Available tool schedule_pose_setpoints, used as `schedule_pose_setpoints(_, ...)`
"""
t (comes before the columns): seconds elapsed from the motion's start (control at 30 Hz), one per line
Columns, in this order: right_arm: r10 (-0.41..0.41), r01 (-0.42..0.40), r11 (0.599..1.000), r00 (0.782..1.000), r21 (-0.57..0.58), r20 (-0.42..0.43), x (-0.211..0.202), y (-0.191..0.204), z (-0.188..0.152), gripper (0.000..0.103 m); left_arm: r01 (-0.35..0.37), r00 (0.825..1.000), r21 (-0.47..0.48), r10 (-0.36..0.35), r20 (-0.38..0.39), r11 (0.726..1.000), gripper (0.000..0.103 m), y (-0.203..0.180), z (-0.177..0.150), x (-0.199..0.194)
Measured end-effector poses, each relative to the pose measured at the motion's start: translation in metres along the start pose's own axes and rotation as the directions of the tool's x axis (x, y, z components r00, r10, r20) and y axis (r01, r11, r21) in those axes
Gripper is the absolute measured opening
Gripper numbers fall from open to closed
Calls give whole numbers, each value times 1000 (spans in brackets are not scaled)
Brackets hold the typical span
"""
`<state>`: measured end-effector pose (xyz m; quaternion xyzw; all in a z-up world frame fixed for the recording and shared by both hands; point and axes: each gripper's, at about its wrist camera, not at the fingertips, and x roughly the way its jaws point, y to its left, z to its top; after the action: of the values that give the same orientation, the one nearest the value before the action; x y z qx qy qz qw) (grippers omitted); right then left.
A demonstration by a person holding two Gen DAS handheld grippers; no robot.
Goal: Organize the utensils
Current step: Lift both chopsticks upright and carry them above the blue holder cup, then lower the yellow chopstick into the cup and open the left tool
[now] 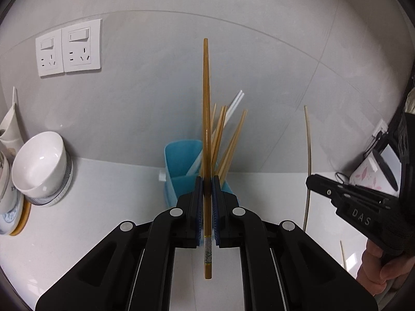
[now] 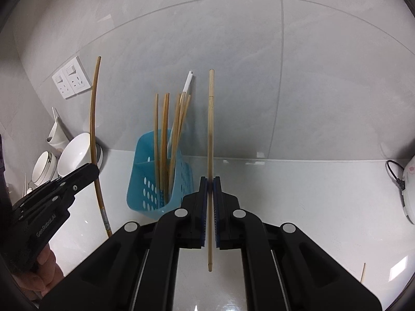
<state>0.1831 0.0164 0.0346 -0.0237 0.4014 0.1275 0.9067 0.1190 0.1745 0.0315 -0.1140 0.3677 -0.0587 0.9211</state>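
Observation:
My left gripper (image 1: pixel 207 181) is shut on a brown chopstick (image 1: pixel 206 103) and holds it upright, just in front of the blue utensil holder (image 1: pixel 181 160). The same chopstick shows in the right wrist view (image 2: pixel 94 119), with the left gripper (image 2: pixel 88 172) beside it. My right gripper (image 2: pixel 210 180) is shut on a pale wooden chopstick (image 2: pixel 211 119), held upright to the right of the blue perforated holder (image 2: pixel 145 181). It shows in the left wrist view (image 1: pixel 309 155) too, with the right gripper (image 1: pixel 311 181). The holder contains several wooden chopsticks (image 2: pixel 166 140) and white ones (image 2: pixel 187 83).
White bowls (image 1: pixel 39 163) and dishes are stacked at the left against the wall. A double wall socket (image 1: pixel 68 48) is above them. A white appliance with a black cord (image 2: pixel 409 189) stands at the right. A loose chopstick (image 2: pixel 363 272) lies on the white counter (image 2: pixel 311 207) at the front right.

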Motion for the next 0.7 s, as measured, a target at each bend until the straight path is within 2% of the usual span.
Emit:
schedule_pose_setpoints(0.23,11,-11,999,1000,31,0,16,-9,8,3,39,996,-39,-35,87,999,6,9,10,15)
schedule_pose_setpoints(0.4,25,-25,999,1000,23,-3,27,-11,10,3,60,984,-44,-52,172,997,6,13,11,21)
schedule_pose_setpoints(0.7,38,-38,998,999,43,6,40,-21,15,3,42,978,13,-43,205,999,6,7,6,43)
